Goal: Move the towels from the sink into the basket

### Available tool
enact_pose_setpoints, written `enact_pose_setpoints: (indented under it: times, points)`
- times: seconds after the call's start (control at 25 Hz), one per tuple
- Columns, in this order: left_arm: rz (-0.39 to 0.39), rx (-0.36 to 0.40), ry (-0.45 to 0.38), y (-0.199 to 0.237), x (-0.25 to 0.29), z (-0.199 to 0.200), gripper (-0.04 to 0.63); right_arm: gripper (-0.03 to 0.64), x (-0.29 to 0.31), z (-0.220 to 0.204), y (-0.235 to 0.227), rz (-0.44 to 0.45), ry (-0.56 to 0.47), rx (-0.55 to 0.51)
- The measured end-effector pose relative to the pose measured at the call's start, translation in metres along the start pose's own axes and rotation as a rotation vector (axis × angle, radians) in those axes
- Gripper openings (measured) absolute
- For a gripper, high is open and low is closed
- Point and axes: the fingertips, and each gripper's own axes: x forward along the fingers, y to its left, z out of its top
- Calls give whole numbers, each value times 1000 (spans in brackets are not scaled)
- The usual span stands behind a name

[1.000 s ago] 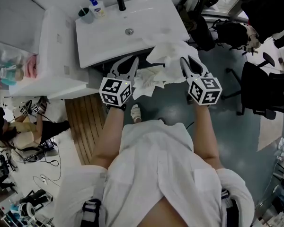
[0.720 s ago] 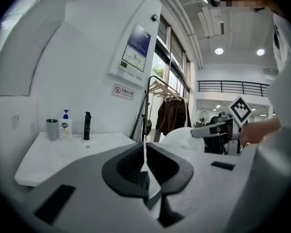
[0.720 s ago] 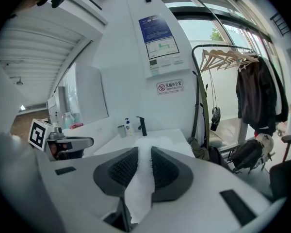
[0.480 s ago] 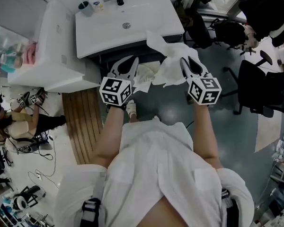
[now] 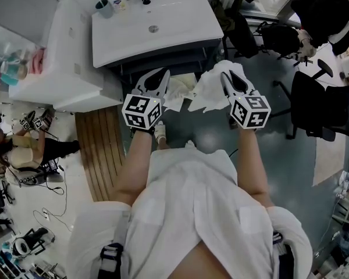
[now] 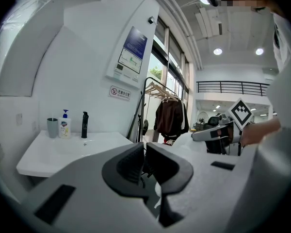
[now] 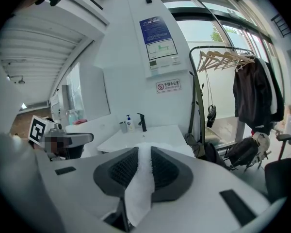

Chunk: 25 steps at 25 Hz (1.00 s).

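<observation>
In front of the sink (image 5: 163,42), the right gripper's (image 7: 144,154) fingers pinch a white towel (image 5: 209,92) hanging clear above the floor, so the carry seems under way. The left gripper's (image 6: 144,152) fingers are pressed together, empty. Next, probably: reach the basket, then release.

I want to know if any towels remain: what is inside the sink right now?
Only the drain shows in the sink's bare white basin; no towel. The right gripper holds a white towel away from it. Nothing covers the basin.
</observation>
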Motion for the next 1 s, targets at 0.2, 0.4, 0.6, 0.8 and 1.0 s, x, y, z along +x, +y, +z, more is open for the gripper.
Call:
enact_pose_setpoints:
  times: [0.2,0.4,0.6,0.8,1.0]
  points:
    - [12,-7,10,9,-5,-4,23,95,4,-6,4,4,17,7]
    - [27,-11,14,21,-8,-4,23,95,19,-16,8,15,49,9]
    - [44,-17,21,41,-12,-5,23,95,46,-28,17,26,92,17]
    - [68,-28,27,71,-17,-5,23,95,83,-34,27,35,129,27]
    - [77,-41,39,102,-14,-5,23,95,121,-36,39,39,169,33]
